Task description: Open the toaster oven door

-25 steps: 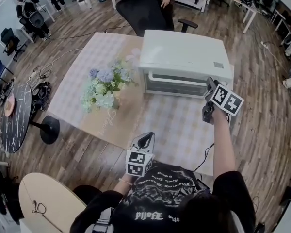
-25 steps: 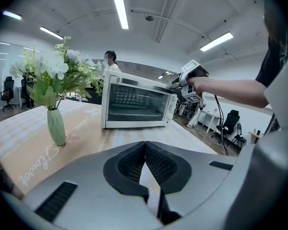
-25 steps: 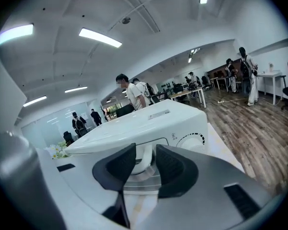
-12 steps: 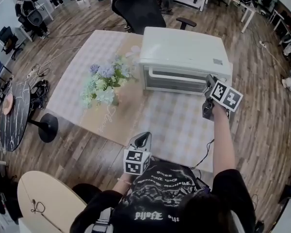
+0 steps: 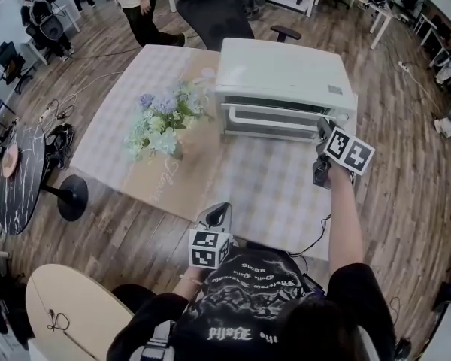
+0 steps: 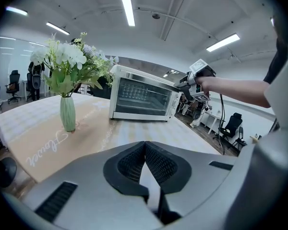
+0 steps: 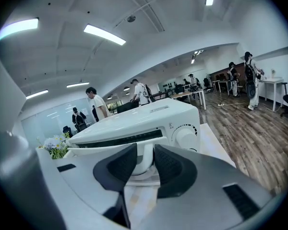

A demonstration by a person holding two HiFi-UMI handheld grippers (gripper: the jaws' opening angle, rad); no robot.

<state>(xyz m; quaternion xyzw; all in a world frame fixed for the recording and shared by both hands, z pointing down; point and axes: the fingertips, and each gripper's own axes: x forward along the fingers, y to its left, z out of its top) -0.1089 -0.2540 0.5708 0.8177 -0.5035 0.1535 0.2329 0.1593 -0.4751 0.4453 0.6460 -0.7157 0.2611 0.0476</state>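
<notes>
Partly, the right claw [image 7: 144, 157] (clamped) hides the door handle [image 7: 106, 148].

Smooth white toaster oven [image 5: 286, 70] (glass door [image 5: 270, 121]) on matt tablecloth [image 5: 270, 194].

Before the oven: the checked-cloth-covered surface [image 5: 270, 194] lies bare and open in front of the boxy white toaster oven [image 5: 286, 74].
Left flank: a pale green vase of white and blue flowers [image 5: 164, 126] stands near the oven's left end, narrowing that side.
Right end: the right claw [image 5: 323, 130] fills the space at the white bar handle [image 7: 145, 159].
</notes>
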